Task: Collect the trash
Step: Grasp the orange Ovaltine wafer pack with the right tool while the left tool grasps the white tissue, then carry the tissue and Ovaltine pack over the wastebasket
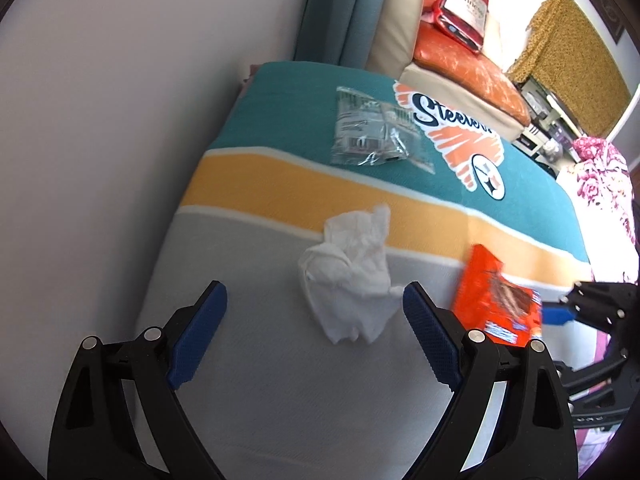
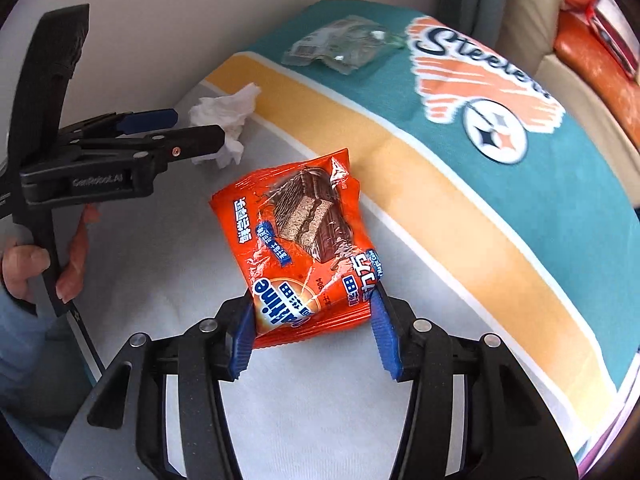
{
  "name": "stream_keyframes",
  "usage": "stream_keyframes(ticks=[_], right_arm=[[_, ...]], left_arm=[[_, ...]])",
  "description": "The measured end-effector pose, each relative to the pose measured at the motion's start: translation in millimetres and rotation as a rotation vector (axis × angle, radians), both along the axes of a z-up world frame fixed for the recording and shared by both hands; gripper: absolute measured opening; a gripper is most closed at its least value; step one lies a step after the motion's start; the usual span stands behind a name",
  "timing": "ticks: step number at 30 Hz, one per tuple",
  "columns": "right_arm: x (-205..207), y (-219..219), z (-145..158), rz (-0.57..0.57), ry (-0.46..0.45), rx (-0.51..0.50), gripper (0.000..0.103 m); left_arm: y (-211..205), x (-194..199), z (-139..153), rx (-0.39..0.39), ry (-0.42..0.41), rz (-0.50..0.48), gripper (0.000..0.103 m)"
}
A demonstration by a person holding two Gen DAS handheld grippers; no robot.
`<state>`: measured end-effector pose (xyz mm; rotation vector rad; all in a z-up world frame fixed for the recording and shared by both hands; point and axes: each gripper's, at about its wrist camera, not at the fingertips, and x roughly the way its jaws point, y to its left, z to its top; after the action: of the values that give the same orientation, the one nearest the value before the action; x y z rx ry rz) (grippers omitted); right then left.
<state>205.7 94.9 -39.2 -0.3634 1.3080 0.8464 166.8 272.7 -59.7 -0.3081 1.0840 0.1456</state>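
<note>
The right tongs (image 1: 560, 312) are cut off by the left wrist view's right edge. The orange wrapper (image 1: 496, 300) is smeared there, its near end behind the left tongs' finger (image 1: 430, 334).

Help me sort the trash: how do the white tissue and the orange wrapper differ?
The tissue is plain white, crumpled paper; the orange wrapper is glossy, printed and lies fairly flat. The tissue sits ahead of the open left tongs; the wrapper's near edge lies between the right tongs. Both rest on the blanket.

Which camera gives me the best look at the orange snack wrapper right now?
The right wrist view: the orange snack wrapper lies whole and sharp between the right gripper's open fingers. The left wrist view shows it blurred, partly hidden behind the left gripper's finger.
</note>
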Motion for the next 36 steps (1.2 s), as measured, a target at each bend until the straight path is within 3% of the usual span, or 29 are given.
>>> stream_keyframes(ticks=[4, 8, 13, 24, 36], right_arm=[[-0.9, -22.8, 4.6, -0.064, -0.023, -0.007, 0.048], [5.1, -43.3, 5.4, -0.115, -0.039, -0.022, 0.048], [3.4, -68.0, 5.7, -0.173, -0.044, -0.016, 0.048], [-22.8, -127.5, 20.4, -0.306, -0.055, 0.025, 0.048], [-64.6, -228.4, 35.6, -0.536, -0.088, 0.101, 0.048]], left_arm=[[-12.9, 6.7, -1.7, 0.019, -0.008, -0.008, 0.083], [-22.6, 7.6, -4.8, 0.034, 0.011, -0.014, 0.054], [-36.4, 4.3, -1.6, 0.051, 0.012, -0.029, 0.032], [-97.3, -12.6, 15.7, 0.067, -0.021, -0.133, 0.030], [-194.0, -27.4, 25.4, 0.037, -0.028, -0.290, 0.030]])
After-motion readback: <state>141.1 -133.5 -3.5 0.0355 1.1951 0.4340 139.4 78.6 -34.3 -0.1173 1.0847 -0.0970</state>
